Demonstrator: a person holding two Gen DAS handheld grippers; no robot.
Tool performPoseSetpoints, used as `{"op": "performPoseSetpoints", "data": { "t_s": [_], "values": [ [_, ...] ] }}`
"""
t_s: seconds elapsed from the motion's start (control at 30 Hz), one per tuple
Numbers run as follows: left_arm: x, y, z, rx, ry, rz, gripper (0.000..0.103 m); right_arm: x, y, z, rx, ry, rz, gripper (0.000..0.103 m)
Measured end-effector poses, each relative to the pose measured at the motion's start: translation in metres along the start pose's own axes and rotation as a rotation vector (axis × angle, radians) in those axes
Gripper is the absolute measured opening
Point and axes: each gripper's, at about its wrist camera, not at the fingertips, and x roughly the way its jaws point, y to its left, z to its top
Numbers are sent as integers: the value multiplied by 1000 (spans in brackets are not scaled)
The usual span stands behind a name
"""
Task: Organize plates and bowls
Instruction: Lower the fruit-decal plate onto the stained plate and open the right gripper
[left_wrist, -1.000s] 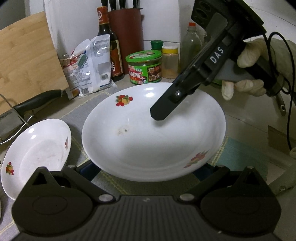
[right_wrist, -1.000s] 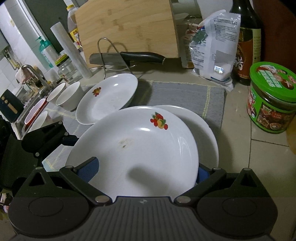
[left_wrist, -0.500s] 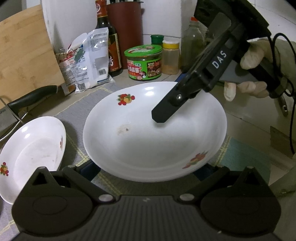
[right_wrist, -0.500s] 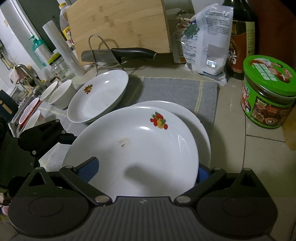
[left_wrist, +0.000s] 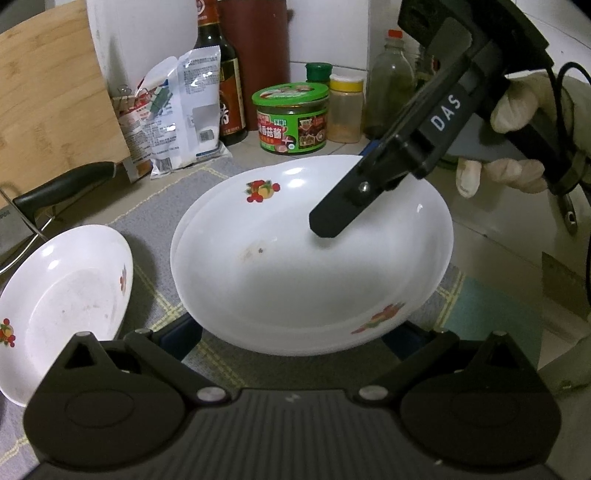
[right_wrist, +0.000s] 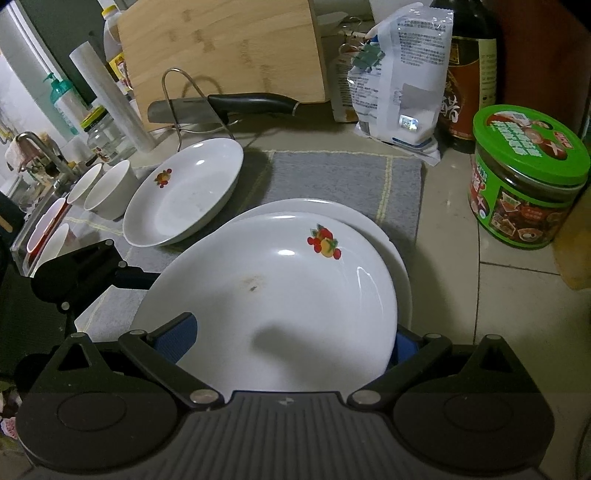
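Upper plate (right_wrist: 266, 314), white with fruit motif (small stain near its centre), nested on a second plate (right_wrist: 400, 266) over the grey mat (right_wrist: 343, 177) on the table. Right gripper (left_wrist: 332, 225): jaws clamped on its rim. Left gripper (left_wrist: 295, 341): jaws spread wide either side of it. A third plate (left_wrist: 62, 302) lies alongside, left.
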Motion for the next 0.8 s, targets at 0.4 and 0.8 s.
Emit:
{"op": "performPoseSetpoints", "data": {
  "t_s": [0.4,0.8],
  "values": [
    [0,-2,0,35,-5,9,102,-6,4,-1,7,-10,-46,103],
    [-1,-5,2,48,-33,8,102,-9,13,-1,3,12,-110,103]
  ]
}}
